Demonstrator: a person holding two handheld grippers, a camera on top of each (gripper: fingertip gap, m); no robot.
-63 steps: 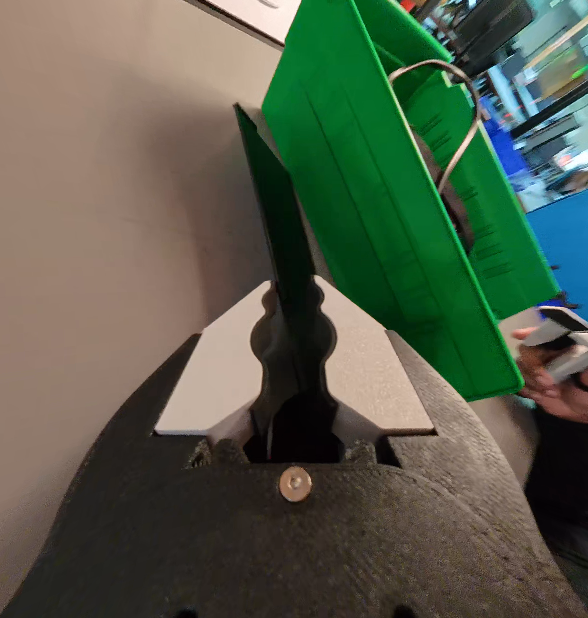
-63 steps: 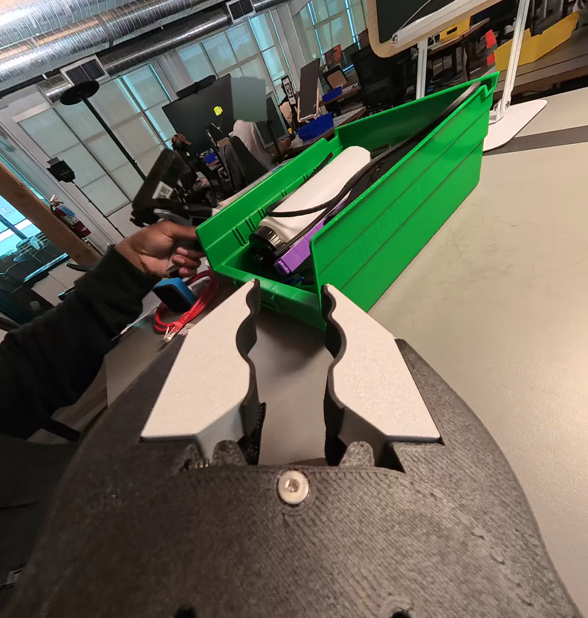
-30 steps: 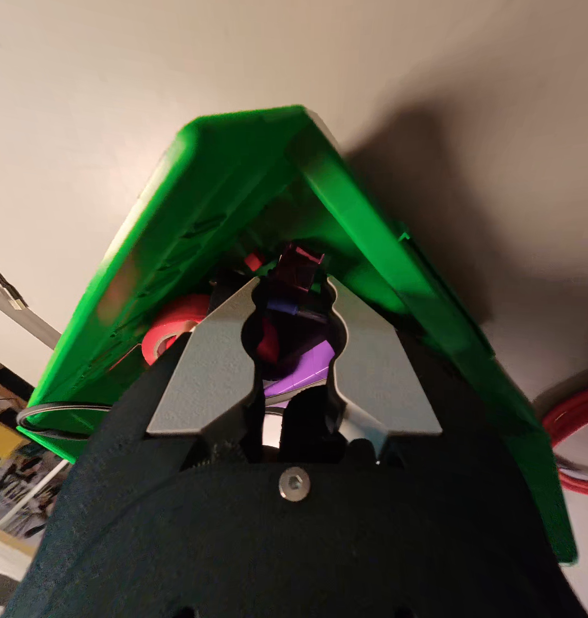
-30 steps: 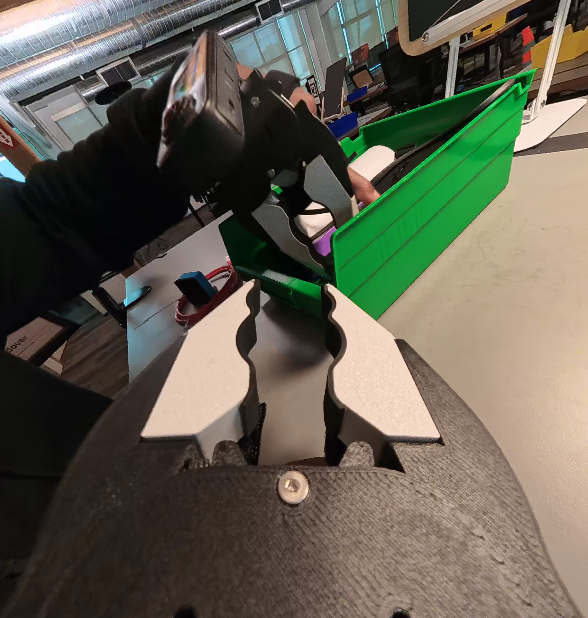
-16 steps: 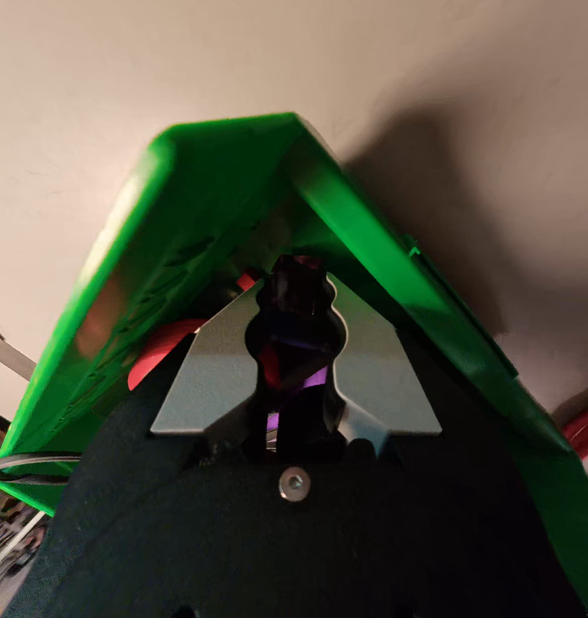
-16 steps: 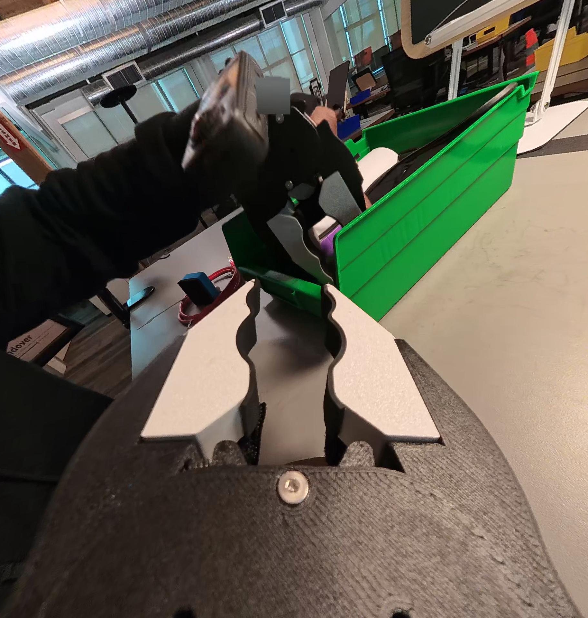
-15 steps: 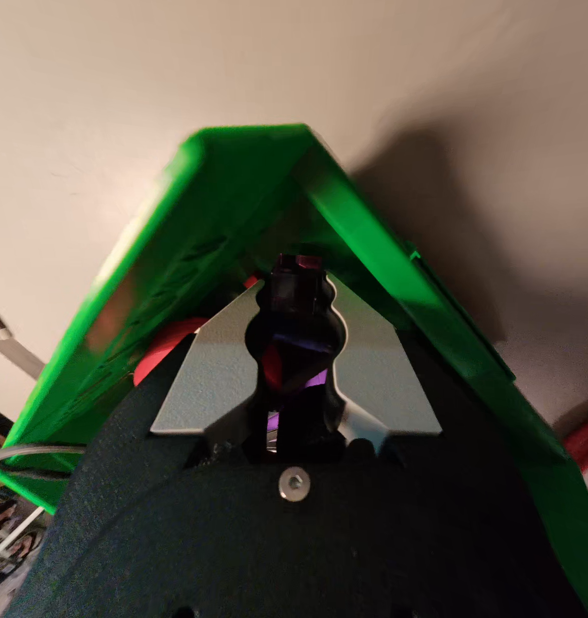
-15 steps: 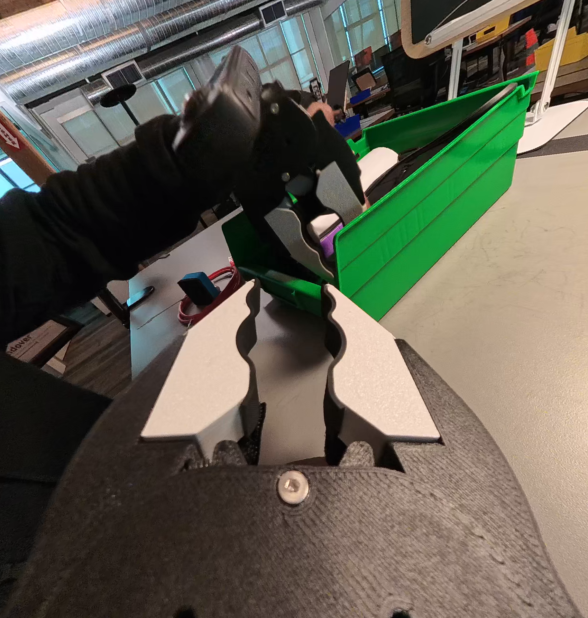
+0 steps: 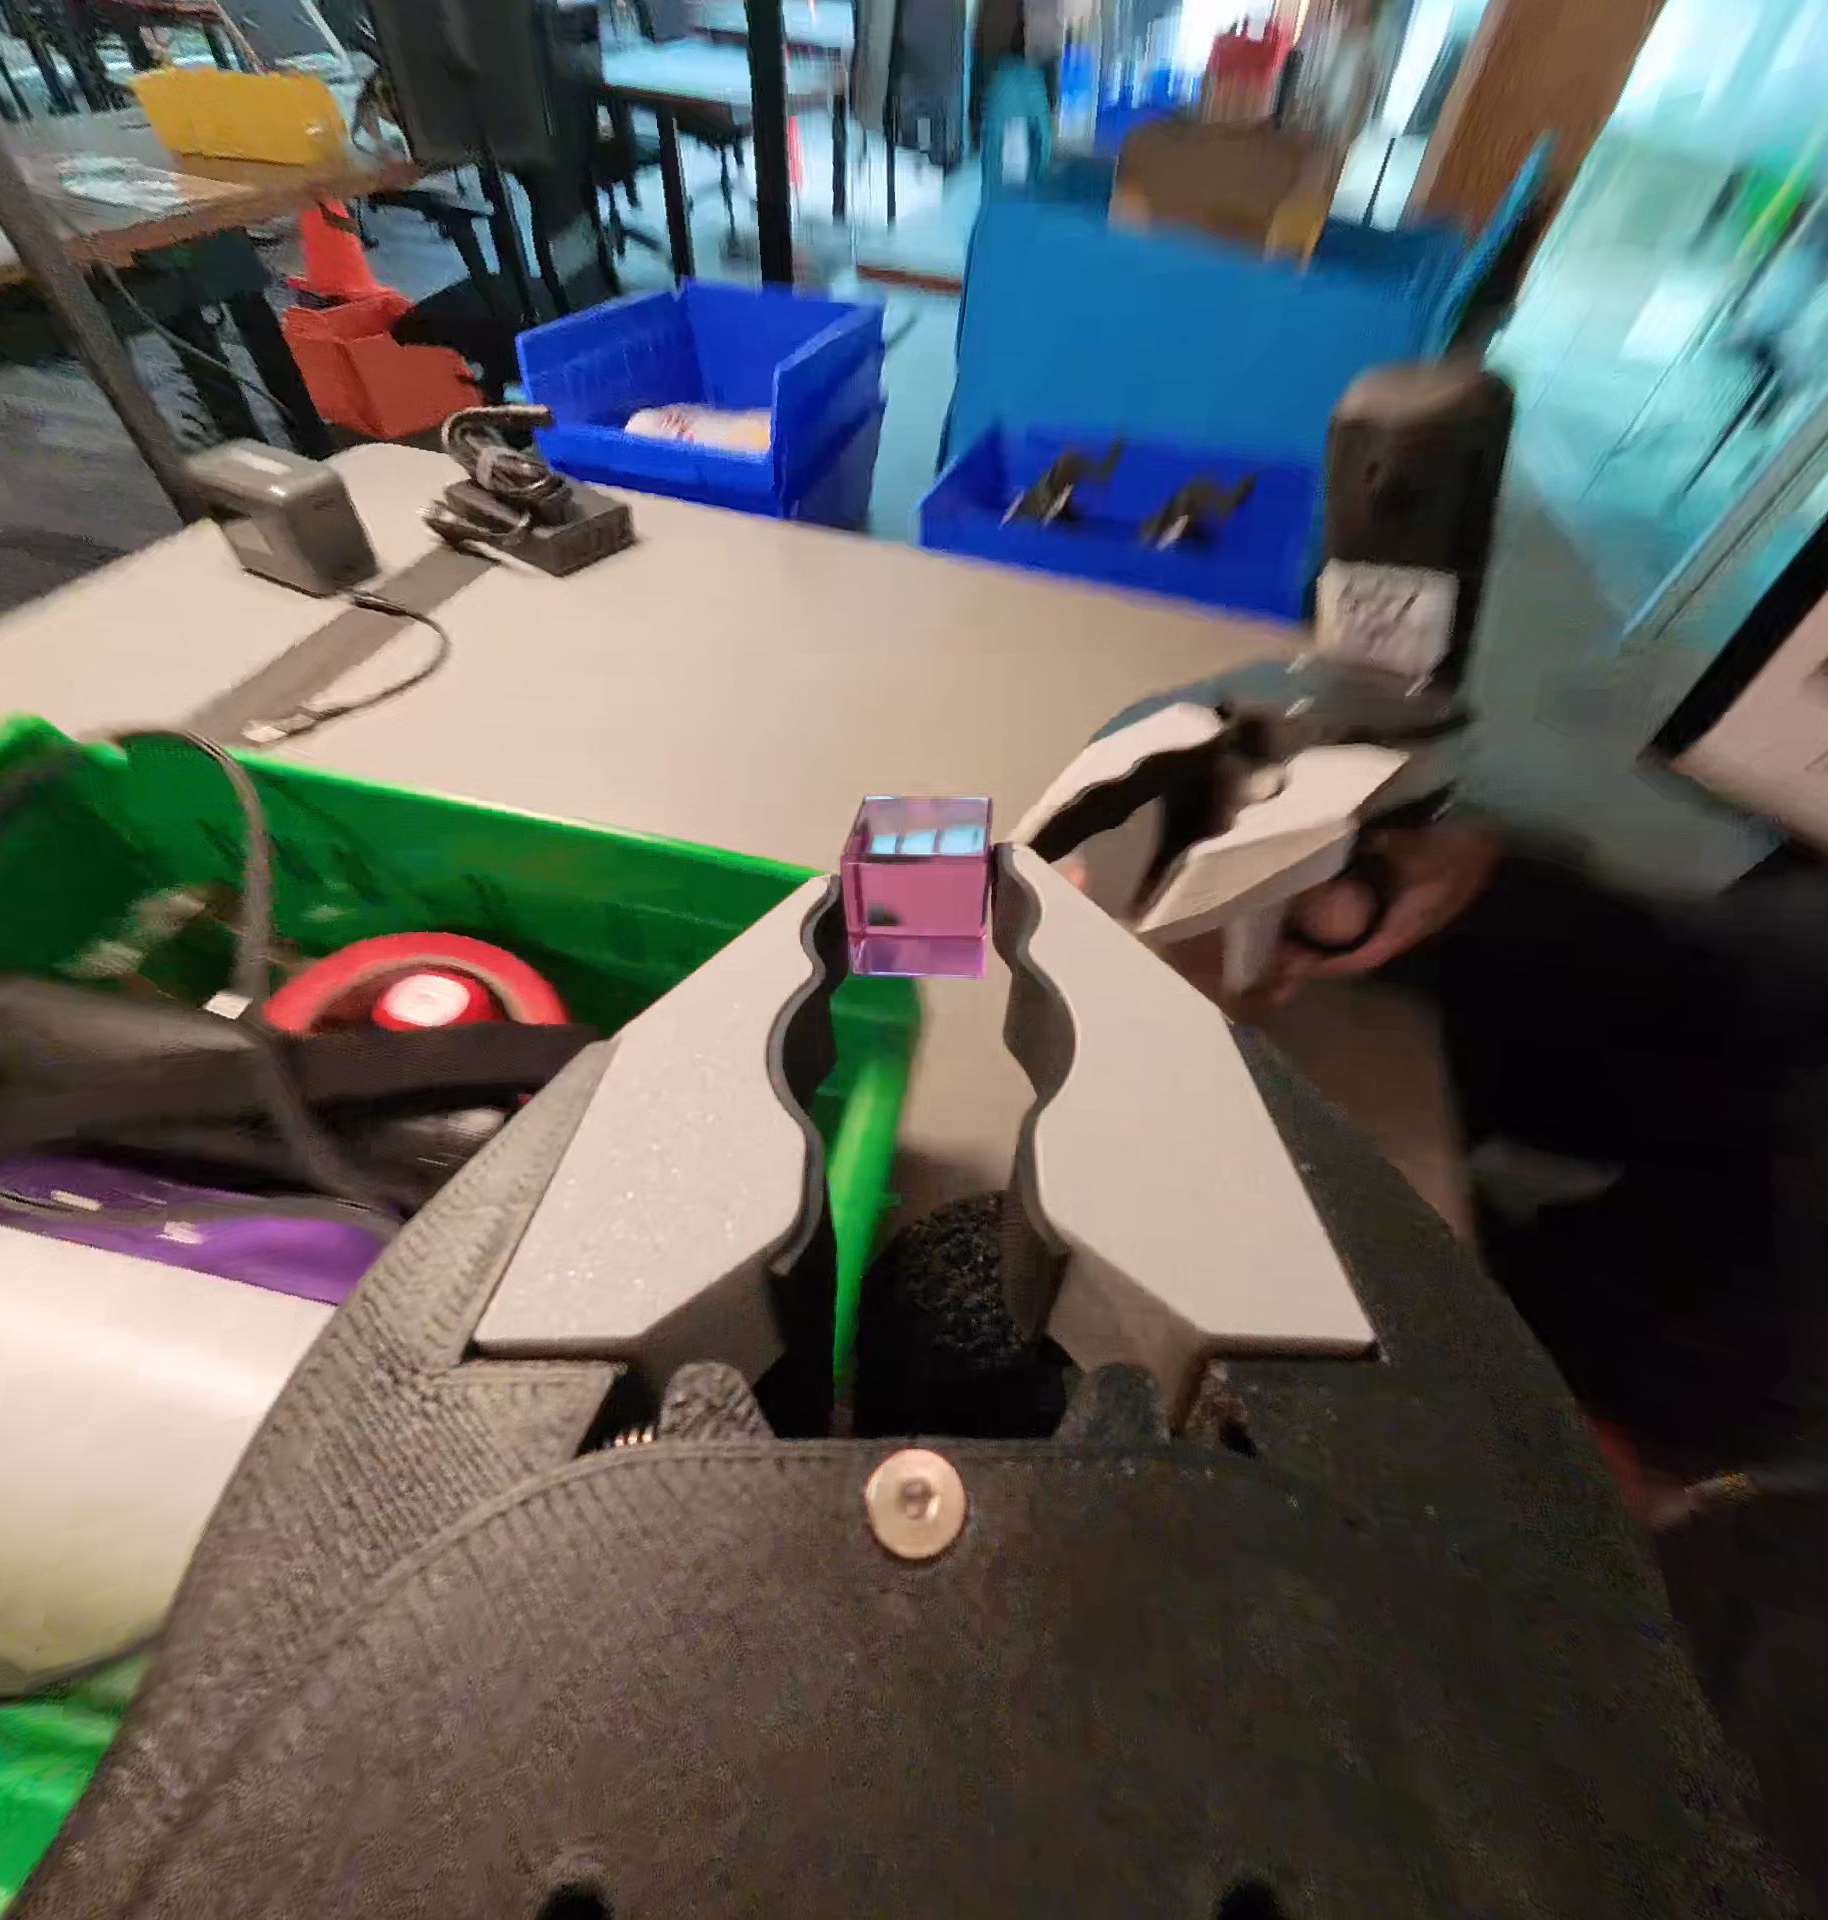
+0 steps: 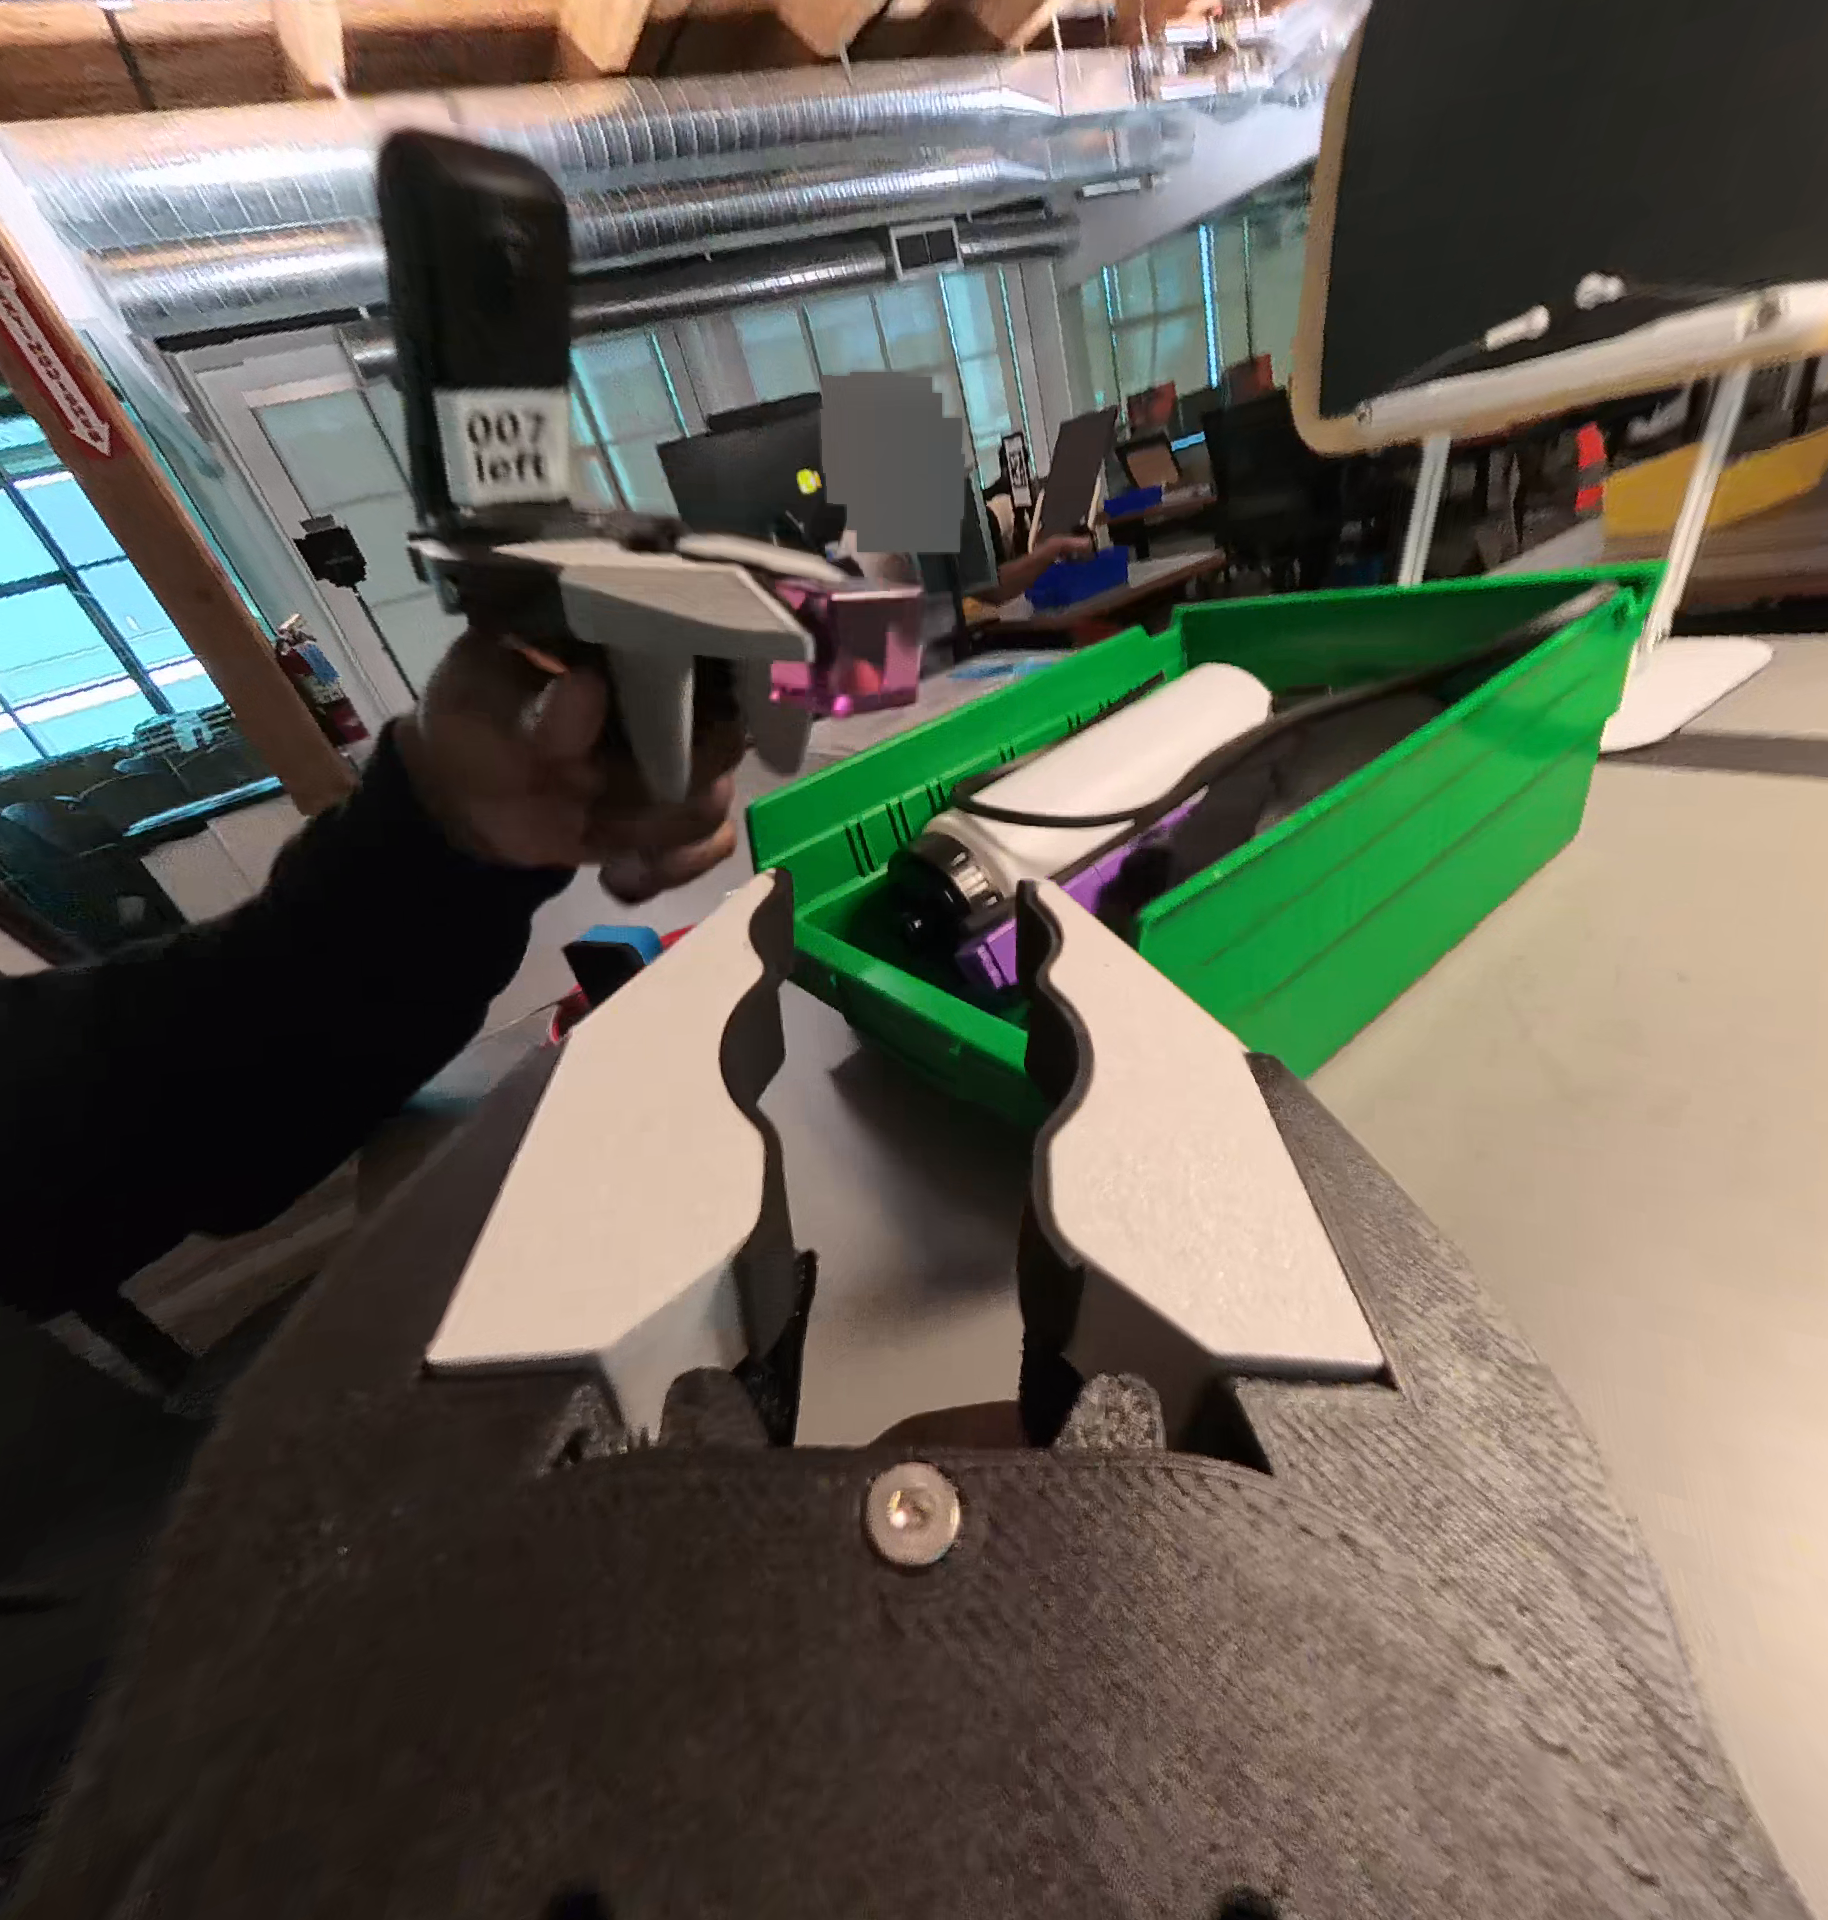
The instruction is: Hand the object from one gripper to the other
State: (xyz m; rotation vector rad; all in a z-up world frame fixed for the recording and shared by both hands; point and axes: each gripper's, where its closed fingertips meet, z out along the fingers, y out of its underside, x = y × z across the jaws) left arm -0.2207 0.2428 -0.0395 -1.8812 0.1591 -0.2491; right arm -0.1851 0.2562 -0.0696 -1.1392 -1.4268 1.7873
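Left gripper point(image 9: 918, 883) jaws clamp a pink cube point(image 9: 918, 885) mid-frame; right gripper point(image 10: 902, 935) jaws stand apart, empty; green bin point(image 10: 1357, 914) contents blurred.

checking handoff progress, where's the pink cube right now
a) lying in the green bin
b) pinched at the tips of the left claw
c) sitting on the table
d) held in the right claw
b: the pink cube sits clamped between the tips of the left claw, lifted clear of the green bin, while the right claw stands open and empty.
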